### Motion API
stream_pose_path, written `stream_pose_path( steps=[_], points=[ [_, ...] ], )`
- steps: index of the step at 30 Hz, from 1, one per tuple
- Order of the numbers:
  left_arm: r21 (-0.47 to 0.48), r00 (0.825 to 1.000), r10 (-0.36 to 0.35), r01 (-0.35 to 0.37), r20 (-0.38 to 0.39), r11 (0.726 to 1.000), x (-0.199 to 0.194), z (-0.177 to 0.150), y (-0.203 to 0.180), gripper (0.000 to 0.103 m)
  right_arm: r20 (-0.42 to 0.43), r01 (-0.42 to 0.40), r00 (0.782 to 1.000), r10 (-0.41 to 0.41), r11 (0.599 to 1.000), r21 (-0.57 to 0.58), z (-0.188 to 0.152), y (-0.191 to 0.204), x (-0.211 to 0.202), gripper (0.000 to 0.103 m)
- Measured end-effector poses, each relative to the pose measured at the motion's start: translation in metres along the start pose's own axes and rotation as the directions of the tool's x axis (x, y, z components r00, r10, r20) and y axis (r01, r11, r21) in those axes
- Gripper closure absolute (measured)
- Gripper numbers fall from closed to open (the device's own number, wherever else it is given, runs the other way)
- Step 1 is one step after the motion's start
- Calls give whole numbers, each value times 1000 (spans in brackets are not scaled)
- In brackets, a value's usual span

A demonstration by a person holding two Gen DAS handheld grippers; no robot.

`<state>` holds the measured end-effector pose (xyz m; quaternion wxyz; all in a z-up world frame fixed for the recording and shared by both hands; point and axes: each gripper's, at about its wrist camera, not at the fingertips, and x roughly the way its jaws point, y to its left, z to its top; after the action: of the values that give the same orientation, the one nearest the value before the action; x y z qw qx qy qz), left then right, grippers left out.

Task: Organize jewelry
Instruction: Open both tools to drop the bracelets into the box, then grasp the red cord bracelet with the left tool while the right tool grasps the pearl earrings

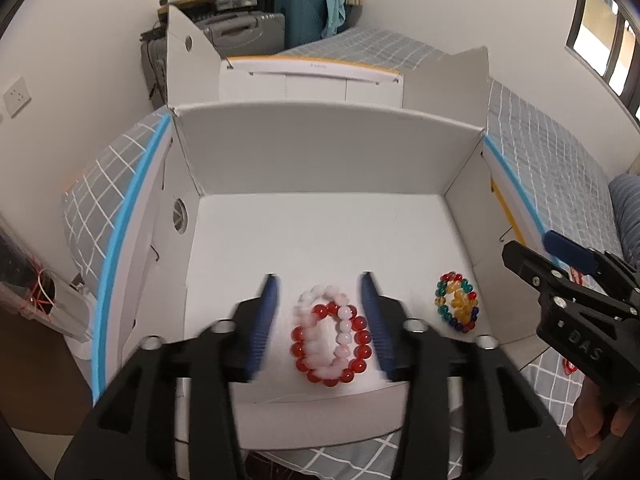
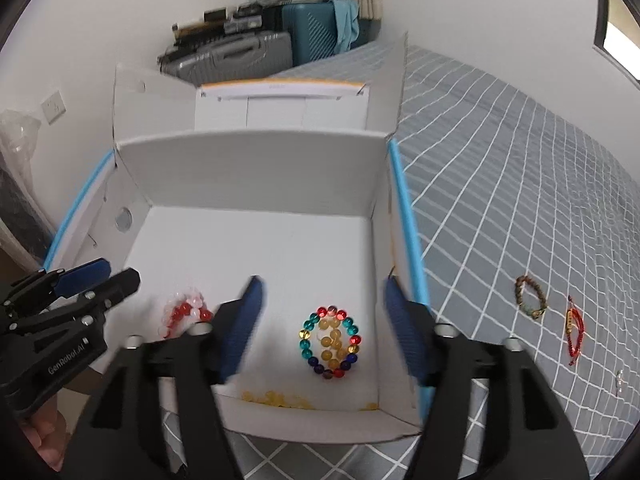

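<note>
- White cardboard box (image 1: pixel 320 224) holds red-and-white beads (image 1: pixel 330 336) and, at their 3 o'clock, a multicolour bracelet (image 2: pixel 330 342).
- Left gripper (image 1: pixel 320 304) fingers spread, flanking the beads.
- Right gripper (image 2: pixel 320 312) fingers spread around the bracelet.
- Brown bracelet (image 2: pixel 530 298) and red cord (image 2: pixel 574 332) lie on the checked bedsheet (image 2: pixel 520 184).

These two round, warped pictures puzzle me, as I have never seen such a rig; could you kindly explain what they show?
No robot here: a person holds a black two-finger tool in each hand, with a wide-angle camera on each looking along its blue-padded fingers. One picture comes from the left gripper, the other from the right gripper. Both are open and hold nothing. Below them an open white cardboard box sits on a grey checked bedspread. In the box lie a red and a pale pink bead bracelet and a multicoloured bead bracelet around yellow beads. A brown bead bracelet and a red cord bracelet lie outside on the bedspread.
</note>
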<state>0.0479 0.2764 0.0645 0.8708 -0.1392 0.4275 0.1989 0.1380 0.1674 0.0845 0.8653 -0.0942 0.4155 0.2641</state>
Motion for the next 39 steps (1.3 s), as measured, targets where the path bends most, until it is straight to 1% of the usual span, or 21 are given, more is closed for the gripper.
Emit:
stream_pose_path(
  steps=[1, 2, 3, 4, 5, 6, 9, 11, 13, 16, 20, 24, 27, 30, 32, 35, 37, 39],
  points=[
    [5, 1000, 6, -6, 16, 1000, -5, 1, -2, 46, 17, 1, 1000, -2, 1000, 6, 1, -4, -6, 30],
    [10, 1000, 10, -10, 28, 1000, -8, 2, -5, 35, 30, 5, 1000, -6, 1000, 12, 1, -7, -10, 27],
    [14, 999, 11, -11, 46, 1000, -13, 3, -7, 28, 46, 14, 999, -15, 1000, 20, 2, -14, -16, 21],
    [18, 998, 10, -11, 57, 1000, -15, 5, -10, 27, 63, 25, 998, -27, 999, 28, 3, -20, -22, 18],
    [23, 998, 9, -11, 69, 1000, -19, 6, -13, 25, 78, 36, 996, -39, 999, 35, 3, -26, -26, 12],
    [26, 997, 6, -8, 74, 1000, -21, 7, -16, 21, 101, 59, 993, -63, 997, 46, 2, -36, -32, 9],
    [51, 995, -20, 14, 102, 999, -28, 9, -34, 14, 117, 115, 985, -125, 989, 88, -2, -70, -43, 8],
    [96, 993, -38, 28, 109, 995, -31, 11, -52, 12, 112, 146, 981, -160, 981, 124, -7, -97, -49, 8],
    [140, 992, -66, 50, 111, 989, -33, 10, -72, 11, 108, 174, 975, -192, 972, 159, -14, -122, -54, 8],
    [201, 988, -116, 93, 106, 975, -33, 9, -106, 10, 106, 224, 962, -250, 952, 210, -30, -171, -64, 8],
    [265, 979, -181, 152, 90, 952, -31, 6, -151, 10, 60, 293, 945, -322, 912, 286, -53, -235, -76, 8],
    [321, 965, -254, 222, 61, 921, -32, -1, -195, 9, 26, 353, 923, -384, 872, 339, -79, -285, -89, 8],
    [370, 953, -300, 264, 44, 891, -33, -10, -231, 8, -3, 382, 911, -412, 844, 376, -99, -321, -95, 8],
    [425, 940, -340, 300, 20, 854, -29, -22, -268, 8, -47, 423, 895, -443, 812, 403, -120, -352, -94, 9],
    [445, 936, -352, 318, -7, 837, -21, -30, -284, 8, -78, 436, 891, -447, 796, 421, -133, -368, -92, 9],
    [459, 927, -372, 350, -45, 817, -9, -40, -305, 8, -113, 454, 885, -452, 782, 426, -150, -392, -82, 9],
    [472, 927, -370, 351, -56, 809, -2, -50, -315, 8, -133, 464, 881, -454, 775, 430, -159, -404, -75, 9],
    [487, 930, -360, 350, -76, 800, 9, -61, -325, 8, -161, 470, 880, -448, 765, 441, -168, -415, -69, 13]
  ],
)
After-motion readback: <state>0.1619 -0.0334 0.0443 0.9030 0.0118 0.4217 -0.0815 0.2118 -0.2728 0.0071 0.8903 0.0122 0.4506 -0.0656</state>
